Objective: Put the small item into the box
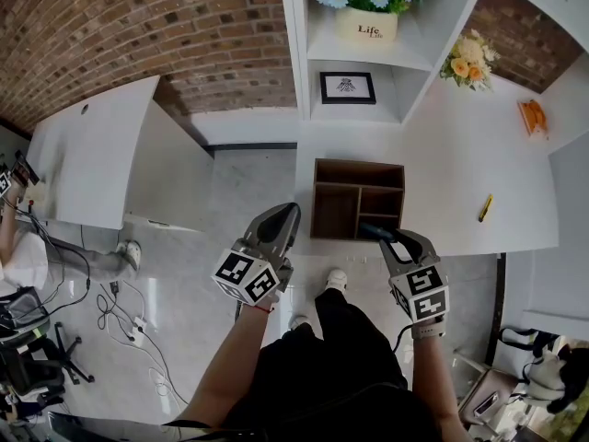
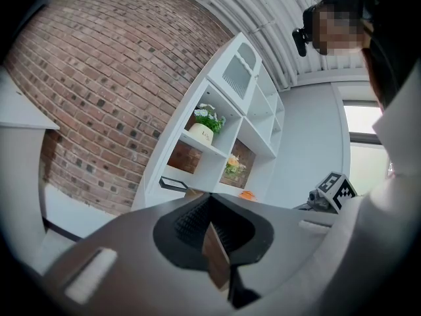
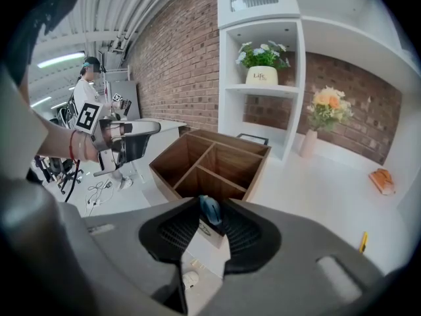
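right tongs [image 3: 212,204] open, small blue item [image 3: 210,212] between their tips, over box [image 3: 172,166] near edge, left tongs [image 2: 210,199] closed

The small item [image 3: 210,212] shows only as a blue nub between the right gripper's [image 3: 212,204] jaws, its lower part hidden, its kind unclear. In the head view, that gripper's tips cover part of the box's [image 1: 336,205] near edge. The yellow thing [image 1: 485,208] on the table [image 1: 460,155] is too small to name
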Tool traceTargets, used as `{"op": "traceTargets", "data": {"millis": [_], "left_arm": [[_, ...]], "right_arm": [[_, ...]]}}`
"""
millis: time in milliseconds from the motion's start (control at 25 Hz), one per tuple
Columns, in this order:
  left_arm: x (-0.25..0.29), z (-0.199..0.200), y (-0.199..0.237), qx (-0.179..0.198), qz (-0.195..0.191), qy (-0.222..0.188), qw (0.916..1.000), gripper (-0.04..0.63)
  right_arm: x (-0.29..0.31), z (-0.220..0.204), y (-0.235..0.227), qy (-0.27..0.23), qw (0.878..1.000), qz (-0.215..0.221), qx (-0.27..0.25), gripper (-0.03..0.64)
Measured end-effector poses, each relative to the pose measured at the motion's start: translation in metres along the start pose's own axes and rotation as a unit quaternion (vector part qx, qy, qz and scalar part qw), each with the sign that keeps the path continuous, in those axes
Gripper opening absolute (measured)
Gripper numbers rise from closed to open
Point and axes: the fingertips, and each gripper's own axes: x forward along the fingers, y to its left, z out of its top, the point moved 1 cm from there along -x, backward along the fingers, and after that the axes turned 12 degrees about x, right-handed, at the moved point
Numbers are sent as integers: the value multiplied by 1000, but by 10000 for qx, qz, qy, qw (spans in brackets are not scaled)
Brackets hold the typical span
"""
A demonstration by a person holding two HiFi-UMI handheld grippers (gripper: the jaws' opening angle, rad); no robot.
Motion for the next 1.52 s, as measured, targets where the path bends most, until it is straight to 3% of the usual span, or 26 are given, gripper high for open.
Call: {"op": "traceTargets", "data": {"millis": [480,800,1200,1520], "left_arm": [[-20,4,-4,64,-24,-18,10000,3],[-37,8,-14,96,-125,-35,9999,3],[-53,17,-34,212,-344,-90,9991,3],[-68,30,-47,501,-407,-177,9978,3]], "right_arm": [[-13,-5,-2,-128,9995,-202,189,106],[-31,-5,9,-482,9976,-257,429,106],[-70,20,32,-1881,9814,-166,352,97],[-101,25,40,-2466,9668,-304,595,34]]}}
